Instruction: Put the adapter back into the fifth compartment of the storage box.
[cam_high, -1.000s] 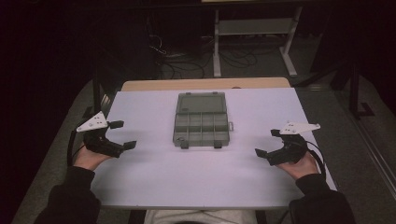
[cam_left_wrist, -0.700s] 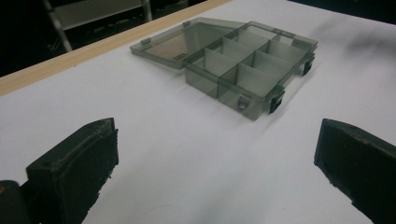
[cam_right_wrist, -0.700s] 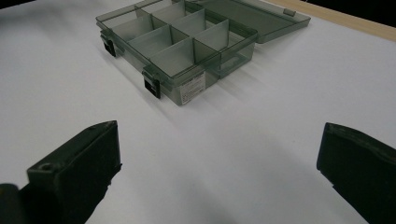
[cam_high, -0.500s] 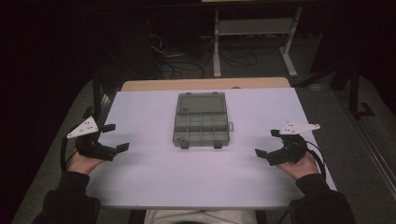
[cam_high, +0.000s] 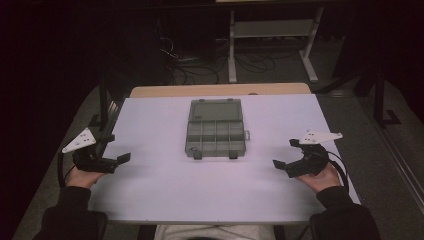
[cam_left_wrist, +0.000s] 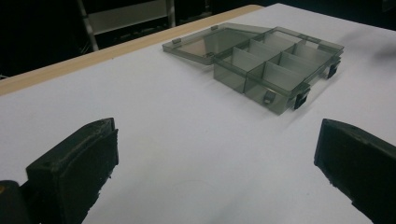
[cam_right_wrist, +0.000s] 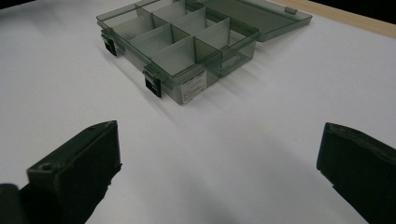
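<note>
A smoky translucent plastic organiser box with a hinged lid (cam_high: 216, 129) lies open near the centre of the white rectangular table top (cam_high: 165, 195), its lid folded flat toward 12 o'clock and its two dark latches facing 6 o'clock. The compartments look empty.

The left black two-jaw gripper (cam_high: 102, 161) rests at about 9 o'clock from the box, well apart from it, jaws spread wide and holding nothing. The right black two-jaw gripper (cam_high: 295, 160) sits at about 4 o'clock, also wide and empty, also well apart.

The likely risks: the light, empty box may skate across the smooth top if pushed from one side only, and the thin lid (cam_left_wrist: 205, 41) could flex or slip from a pinch at its edge. A jaw catching a latch (cam_right_wrist: 152, 86) could tip the tray.

Counted: one box, one lid, two latches, two grippers, and about eight compartments, as the right gripper view suggests.
</note>
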